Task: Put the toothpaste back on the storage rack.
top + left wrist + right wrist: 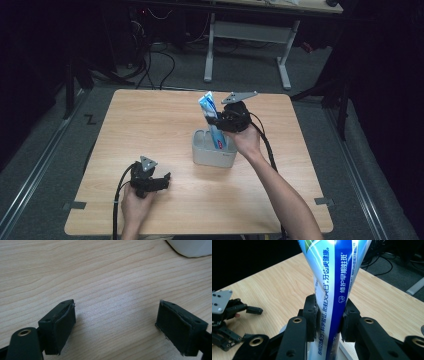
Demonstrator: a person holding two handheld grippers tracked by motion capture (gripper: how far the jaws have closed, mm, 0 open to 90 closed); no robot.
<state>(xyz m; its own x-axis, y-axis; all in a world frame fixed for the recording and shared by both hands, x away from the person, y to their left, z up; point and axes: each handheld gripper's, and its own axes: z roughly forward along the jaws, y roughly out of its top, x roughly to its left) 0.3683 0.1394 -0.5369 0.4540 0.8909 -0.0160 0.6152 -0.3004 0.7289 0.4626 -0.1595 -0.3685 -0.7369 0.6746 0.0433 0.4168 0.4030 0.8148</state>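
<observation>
- My right gripper (218,120) is pinching a blue-and-white toothpaste tube (210,111) around its middle, both pads pressed into it.
- The tube stands nearly upright, lower end down inside the grey holder (212,155) mid-table.
- My left gripper (159,181) sits low over the wooden table (150,125) near my edge, jaws spread wide with just bare wood between them.

The toothpaste tube (334,277) is pale blue shading to white, with a deep blue band down its length carrying white lettering — and a small green patch at its top. It stands in the light grey holder (214,155). The table (150,125) is pale wood grain — both grippers (150,181) (223,119) black.
</observation>
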